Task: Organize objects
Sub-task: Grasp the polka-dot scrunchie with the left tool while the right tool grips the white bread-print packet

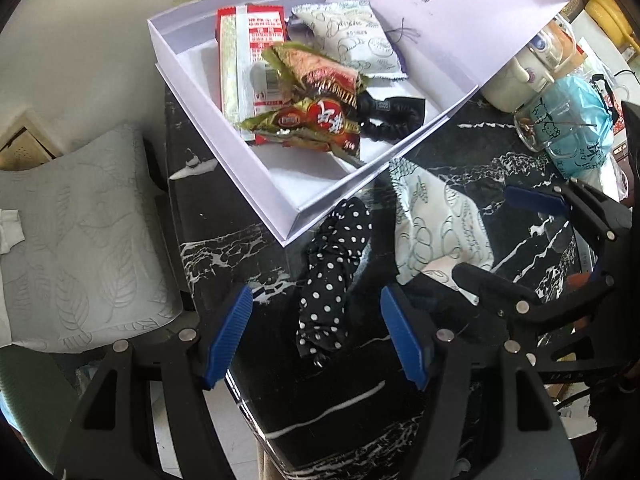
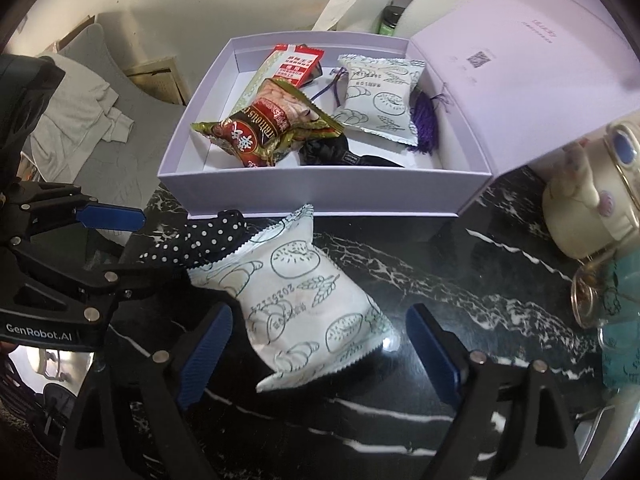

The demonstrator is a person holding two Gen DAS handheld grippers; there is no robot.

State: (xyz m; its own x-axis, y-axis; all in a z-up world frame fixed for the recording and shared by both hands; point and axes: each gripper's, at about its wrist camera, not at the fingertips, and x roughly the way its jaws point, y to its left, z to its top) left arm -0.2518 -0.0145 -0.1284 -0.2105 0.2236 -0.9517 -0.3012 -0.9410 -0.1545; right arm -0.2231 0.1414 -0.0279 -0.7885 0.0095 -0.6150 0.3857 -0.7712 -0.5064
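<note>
An open lavender box (image 1: 224,152) (image 2: 320,190) on the black marble table holds a red packet (image 1: 252,60), a red-gold snack bag (image 1: 316,108) (image 2: 264,128), a white pastry packet (image 1: 352,36) (image 2: 380,96) and a black item (image 1: 392,112). In front of the box lie a polka-dot scrunchie (image 1: 332,276) (image 2: 200,240) and a second white pastry packet (image 1: 436,224) (image 2: 304,300). My left gripper (image 1: 316,336) is open just above the scrunchie. My right gripper (image 2: 320,356) is open around the near end of the white packet.
A cream teapot (image 2: 588,208), a glass mug (image 2: 600,300) and a teal bag (image 1: 580,120) stand at the right. The box lid (image 2: 528,72) leans open behind. A grey cushioned chair (image 1: 80,240) sits left of the table edge.
</note>
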